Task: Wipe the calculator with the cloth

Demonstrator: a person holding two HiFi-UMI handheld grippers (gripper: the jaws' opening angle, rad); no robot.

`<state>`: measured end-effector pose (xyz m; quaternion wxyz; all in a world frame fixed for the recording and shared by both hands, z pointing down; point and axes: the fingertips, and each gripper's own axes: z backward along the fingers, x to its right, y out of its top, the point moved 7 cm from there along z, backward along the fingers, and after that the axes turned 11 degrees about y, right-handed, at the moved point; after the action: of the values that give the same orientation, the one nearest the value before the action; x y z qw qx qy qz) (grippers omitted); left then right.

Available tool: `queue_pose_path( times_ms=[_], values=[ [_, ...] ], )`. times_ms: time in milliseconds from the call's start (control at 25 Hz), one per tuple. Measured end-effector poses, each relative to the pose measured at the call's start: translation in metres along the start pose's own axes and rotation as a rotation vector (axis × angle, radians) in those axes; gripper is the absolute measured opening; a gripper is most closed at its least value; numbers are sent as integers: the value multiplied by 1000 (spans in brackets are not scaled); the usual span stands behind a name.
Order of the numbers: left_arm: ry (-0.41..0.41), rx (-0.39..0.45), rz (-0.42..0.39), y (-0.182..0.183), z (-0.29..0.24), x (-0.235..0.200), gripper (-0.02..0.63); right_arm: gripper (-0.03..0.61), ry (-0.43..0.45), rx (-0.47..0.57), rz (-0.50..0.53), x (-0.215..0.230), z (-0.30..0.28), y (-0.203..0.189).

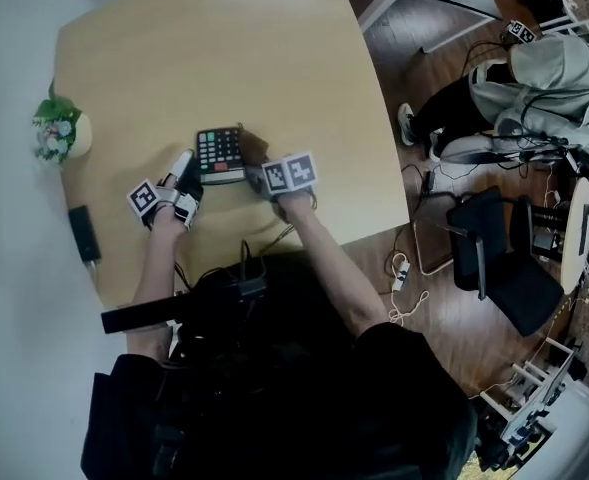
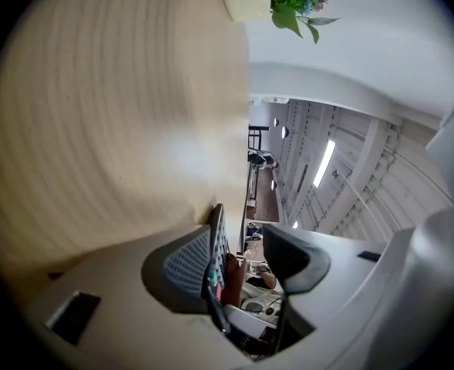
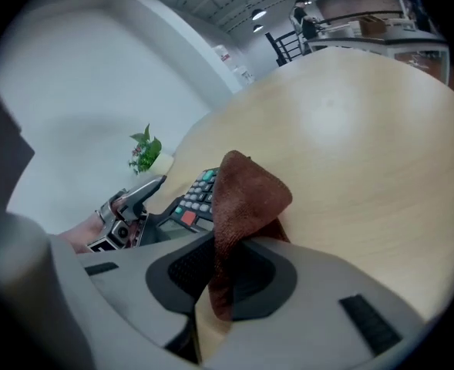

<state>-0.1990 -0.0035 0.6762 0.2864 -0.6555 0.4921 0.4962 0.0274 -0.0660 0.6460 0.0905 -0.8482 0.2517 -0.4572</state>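
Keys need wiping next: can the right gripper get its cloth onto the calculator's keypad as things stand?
Probably yes: the right gripper grips the cloth right beside the calculator, whose keys lie uncovered; the left gripper straddles only its left edge.

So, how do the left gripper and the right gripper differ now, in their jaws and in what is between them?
The right gripper has its jaws shut on the brown cloth; the left gripper has its jaws apart. The left gripper has the calculator edge-on between its jaws, with a gap at one pad; the right gripper holds no part of it. Both are at the calculator, on opposite sides.
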Motion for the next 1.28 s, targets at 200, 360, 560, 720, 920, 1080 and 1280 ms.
queue_pose_path(
  times_ms=[200, 360, 560, 720, 920, 1080, 1280],
  values=[
    [-52, 46, -18, -3, 34, 4, 189, 48, -34, 117, -11, 14, 30, 7],
    [-270, -170, -108, -42, 52, 17, 49, 48, -56, 110, 59, 21, 35, 30],
    [-352, -445, -282, -97, 28, 24, 26, 48, -113, 88, 215, 25, 14, 86],
    [-306, -441, -284, -98, 5, 14, 28, 48, -119, 4, 266, 27, -15, 100],
    [-286, -469, -274, -100, 0, 11, 17, 48, -106, -22, 238, 13, -15, 70],
    [-290, -481, -270, -103, -2, 14, 17, 48, -31, 25, 110, -2, 2, 26],
    [-291, -495, -270, -105, -5, 16, 17, 48, 51, 40, 6, -28, 21, -29]
  ],
)
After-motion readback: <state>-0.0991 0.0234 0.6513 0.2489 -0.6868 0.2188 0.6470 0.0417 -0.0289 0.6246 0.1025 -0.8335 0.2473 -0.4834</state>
